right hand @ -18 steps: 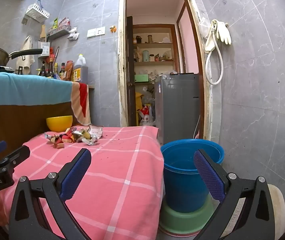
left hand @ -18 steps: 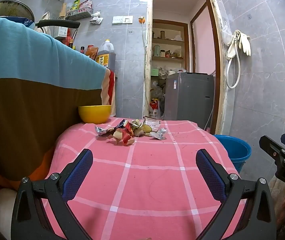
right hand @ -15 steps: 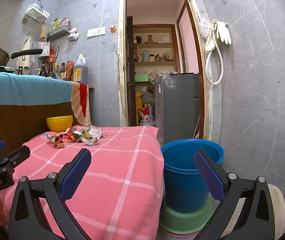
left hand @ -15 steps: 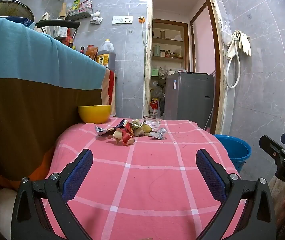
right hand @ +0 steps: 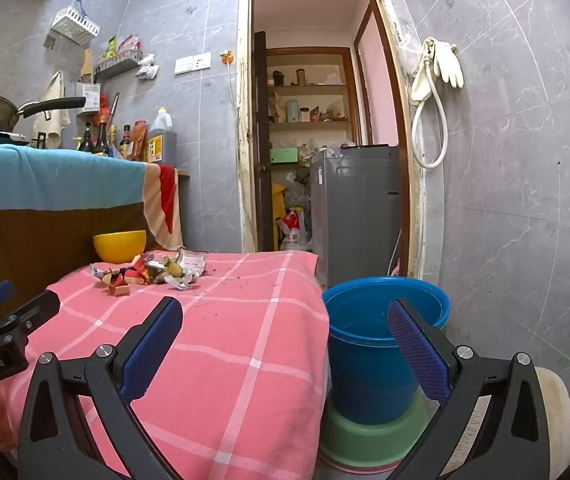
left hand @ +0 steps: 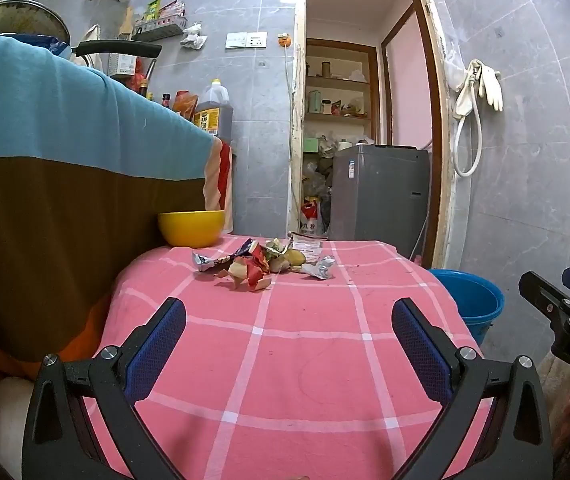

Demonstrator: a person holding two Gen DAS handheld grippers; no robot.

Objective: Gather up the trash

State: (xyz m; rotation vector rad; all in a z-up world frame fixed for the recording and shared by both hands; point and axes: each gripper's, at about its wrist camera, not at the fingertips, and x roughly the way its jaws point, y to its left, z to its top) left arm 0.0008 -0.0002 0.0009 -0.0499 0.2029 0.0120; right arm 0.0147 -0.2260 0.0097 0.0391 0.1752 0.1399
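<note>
Trash pile (left hand: 269,266) lies on tabletop (left hand: 305,344) beside yellow bowl (left hand: 191,228), contents unseen. Blue bucket (right hand: 381,344) on green basin (right hand: 365,436) appears empty. Left claw (left hand: 289,344) and right claw (right hand: 285,340) both gape wide, holding nothing.

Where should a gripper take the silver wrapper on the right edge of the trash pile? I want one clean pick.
Pinch the silver wrapper at its raised crumpled folds, coming from above on its right side, which looks bare of other scraps.
</note>
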